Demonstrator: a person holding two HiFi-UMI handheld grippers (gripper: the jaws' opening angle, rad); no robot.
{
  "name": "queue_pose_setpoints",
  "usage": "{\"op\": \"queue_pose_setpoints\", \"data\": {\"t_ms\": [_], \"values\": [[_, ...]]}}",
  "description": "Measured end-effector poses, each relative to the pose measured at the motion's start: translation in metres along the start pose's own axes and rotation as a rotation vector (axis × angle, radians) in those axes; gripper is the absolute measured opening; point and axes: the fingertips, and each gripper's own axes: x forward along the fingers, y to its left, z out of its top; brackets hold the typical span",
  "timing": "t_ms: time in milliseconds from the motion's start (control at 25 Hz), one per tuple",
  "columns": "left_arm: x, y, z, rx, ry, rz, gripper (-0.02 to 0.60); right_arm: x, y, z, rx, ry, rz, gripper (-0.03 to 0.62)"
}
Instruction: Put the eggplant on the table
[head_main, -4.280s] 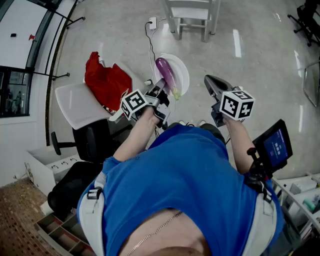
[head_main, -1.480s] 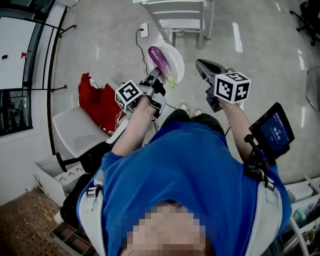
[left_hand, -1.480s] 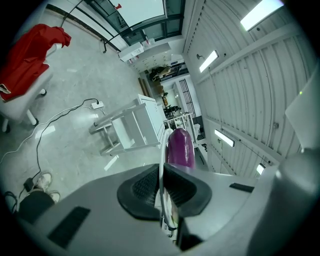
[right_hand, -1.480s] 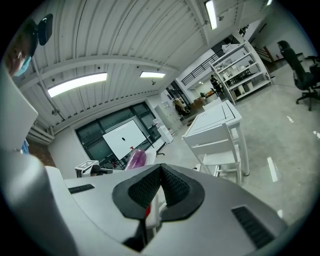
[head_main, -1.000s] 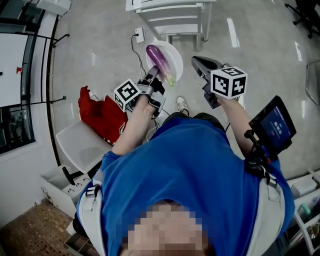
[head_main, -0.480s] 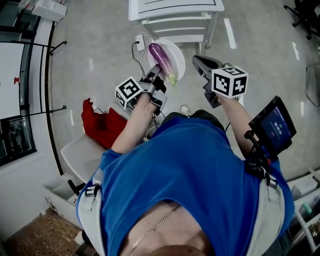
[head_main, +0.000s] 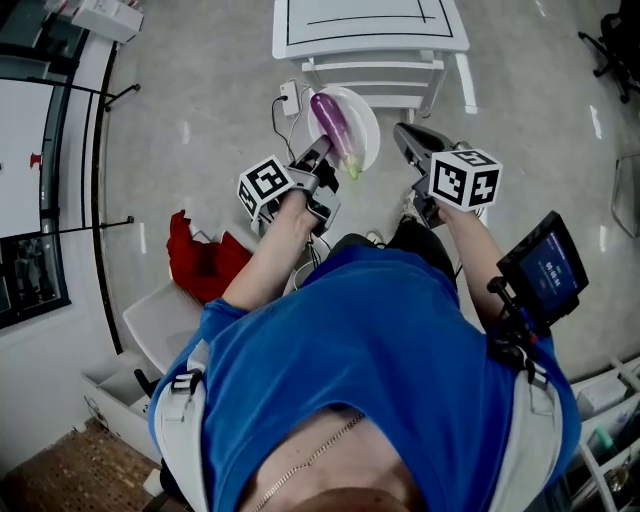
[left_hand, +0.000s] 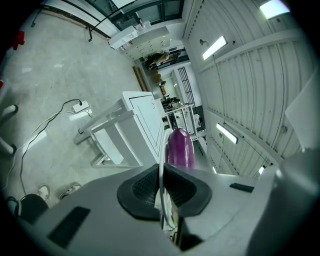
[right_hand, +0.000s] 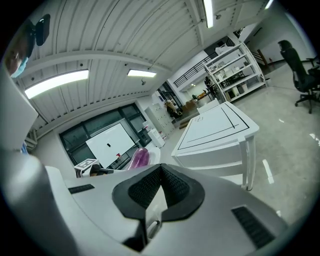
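Observation:
A purple eggplant (head_main: 333, 122) lies on a white plate (head_main: 363, 118) that is held up in the air. My left gripper (head_main: 322, 151) is shut on the plate's near rim (left_hand: 161, 161), and the eggplant (left_hand: 180, 146) shows just beyond the jaws. My right gripper (head_main: 405, 134) hangs beside the plate on its right, shut with nothing between its pads (right_hand: 175, 192). A white table (head_main: 370, 25) with a black outline on its top stands just ahead of both grippers. In the right gripper view the table (right_hand: 215, 127) is at right and the eggplant (right_hand: 140, 158) at left.
A power strip (head_main: 289, 97) and its cable lie on the grey floor left of the table. A red cloth (head_main: 195, 255) rests on a white chair (head_main: 165, 325) at the lower left. A small screen (head_main: 545, 268) is mounted at my right. Shelving (right_hand: 235, 70) stands far behind.
The table has come further into view at the top. The red cloth and chair have slid toward the lower left. The plate with the eggplant stays in my left gripper.

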Motion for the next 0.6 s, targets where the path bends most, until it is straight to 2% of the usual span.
{"op": "queue_pose_setpoints", "data": {"t_ms": [600], "values": [[-0.015, 0.01, 0.004, 0.02, -0.08, 0.01, 0.025, -0.005, 0.002, 0.0, -0.057, -0.02, 0.021, 0.002]]}}
